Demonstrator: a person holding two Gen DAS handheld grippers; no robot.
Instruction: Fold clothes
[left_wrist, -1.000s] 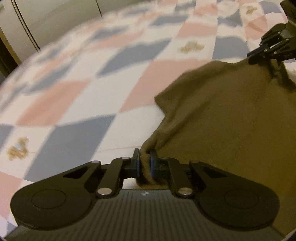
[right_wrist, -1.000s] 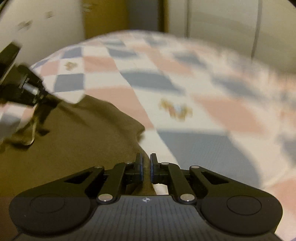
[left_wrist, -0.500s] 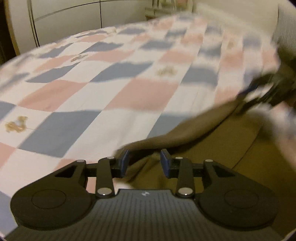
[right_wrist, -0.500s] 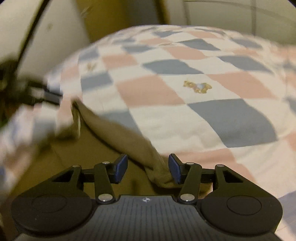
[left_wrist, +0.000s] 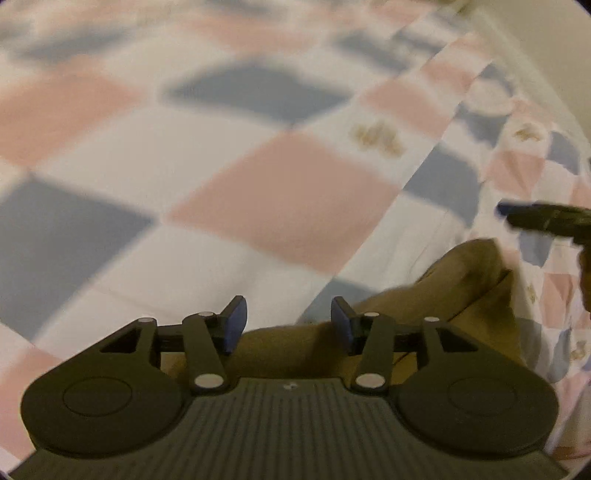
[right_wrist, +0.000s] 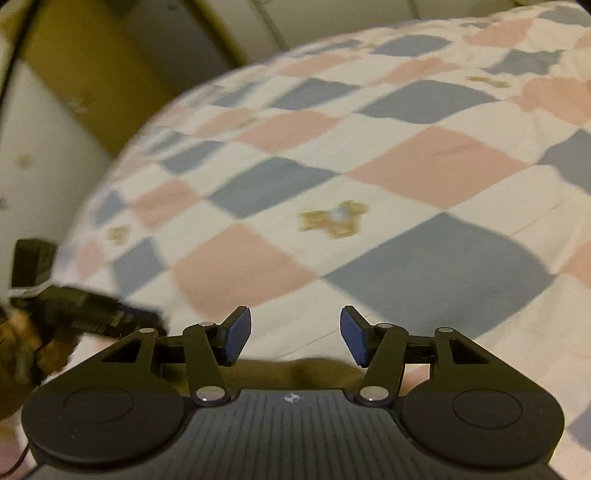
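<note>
**Both tools empty: the fold may open again or be caught badly**

The left tool (left_wrist: 288, 325) has its two fingers spread apart and holds nothing; the blue pads (left_wrist: 233, 325) are clear of the cloth. The right tool (right_wrist: 295, 336) is the same, fingers wide and empty. The olive-brown garment (left_wrist: 436, 295) lies on the bed, just under and in front of both tools, and in the right wrist view only a narrow strip of it (right_wrist: 306, 369) shows below the fingers. Around it is the checked bedcover (right_wrist: 424, 166) in pink, blue and white.

I think the risks are these. The cloth looks soft and lies in a loose hump, not flat, so a fold may spring open when nobody holds it. The bedcover is also soft, so a low grasp can pinch cover and garment together. Both views are blurred, so the edge of the garment is difficult to locate. The tools are close together and can collide.
</note>
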